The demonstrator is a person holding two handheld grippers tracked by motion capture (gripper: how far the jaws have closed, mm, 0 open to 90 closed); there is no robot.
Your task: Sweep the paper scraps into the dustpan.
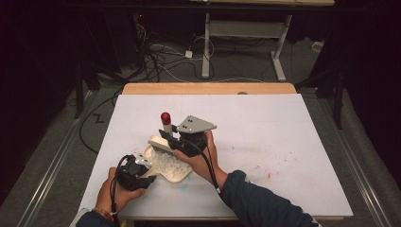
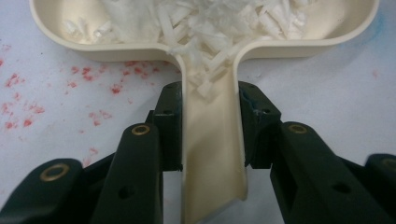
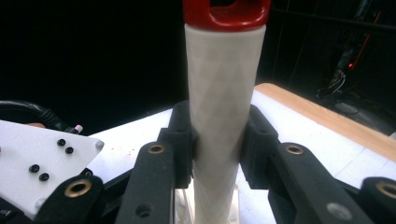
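While my left gripper (image 2: 211, 126) clamps the cream plastic dustpan's (image 1: 176, 171) handle on the white desk (image 1: 283, 142), my right gripper (image 3: 219, 140) grips the white red-capped brush handle (image 3: 223, 107) — I'd sweep slowly, holding the pan flat.

Bare white table (image 1: 283, 137) right of the cream dustpan (image 1: 177, 172)

No readable text, label, brand, number or sign is found in any of the views. A dark Z-like mark (image 1: 98, 118) is seen on the floor to the left of the surface (image 1: 283, 142), but it cannot be told whether it is a letter. Red specks on the surface form no characters.
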